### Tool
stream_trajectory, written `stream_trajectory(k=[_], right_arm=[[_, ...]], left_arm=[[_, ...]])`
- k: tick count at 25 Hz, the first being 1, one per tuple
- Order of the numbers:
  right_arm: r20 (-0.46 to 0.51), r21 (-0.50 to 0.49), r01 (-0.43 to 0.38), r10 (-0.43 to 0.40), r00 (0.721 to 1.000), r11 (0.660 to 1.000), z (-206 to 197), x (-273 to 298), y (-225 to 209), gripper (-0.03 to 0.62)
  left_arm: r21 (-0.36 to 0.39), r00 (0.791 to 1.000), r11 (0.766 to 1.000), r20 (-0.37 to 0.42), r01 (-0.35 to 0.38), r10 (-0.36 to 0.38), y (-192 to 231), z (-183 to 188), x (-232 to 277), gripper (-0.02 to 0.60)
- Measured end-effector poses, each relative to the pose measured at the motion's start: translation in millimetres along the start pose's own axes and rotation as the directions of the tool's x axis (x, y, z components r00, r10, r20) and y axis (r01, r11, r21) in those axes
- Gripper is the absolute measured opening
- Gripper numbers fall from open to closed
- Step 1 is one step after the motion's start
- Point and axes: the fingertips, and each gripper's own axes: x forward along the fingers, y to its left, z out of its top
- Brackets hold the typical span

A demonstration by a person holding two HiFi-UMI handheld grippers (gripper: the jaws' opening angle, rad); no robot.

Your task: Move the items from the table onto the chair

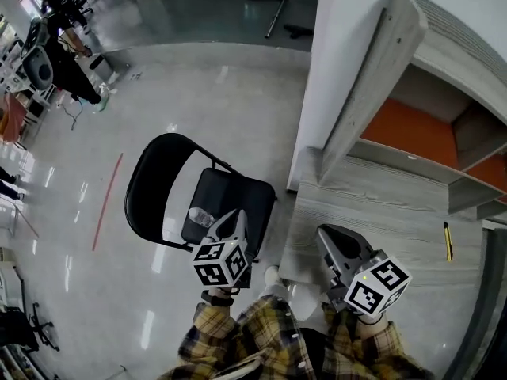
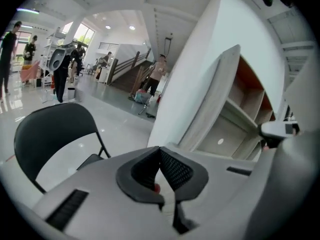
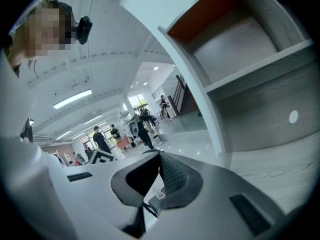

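Table, grey woodgrain, beside black folding chair on glossy floor; left gripper and right gripper have jaws closed.

At eleven o'clock stands the chair, a bottle lying on its seat. The worktop is at one o'clock, just beside the chair, with a shelf unit on its far side and a small tool toward its three o'clock edge.

Black chair, grey table, seemingly clear bottle
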Motion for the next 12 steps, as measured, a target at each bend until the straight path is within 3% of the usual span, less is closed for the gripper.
stream_trajectory(k=[5,12], right_arm=[[0.081,-0.028,0.031,-0.028,0.996,0.999,30,-73,-25,0.017],[0.144,-0.085,0.125,-0.112,0.983,0.988,72,-209,-108,0.017]], left_arm=[[0.099,0.994,0.991,0.051,0.092,-0.097,-101,26,-20,0.006],[0.185,0.966,0.958,0.101,0.218,-0.239,-274,33,-16,0.005]])
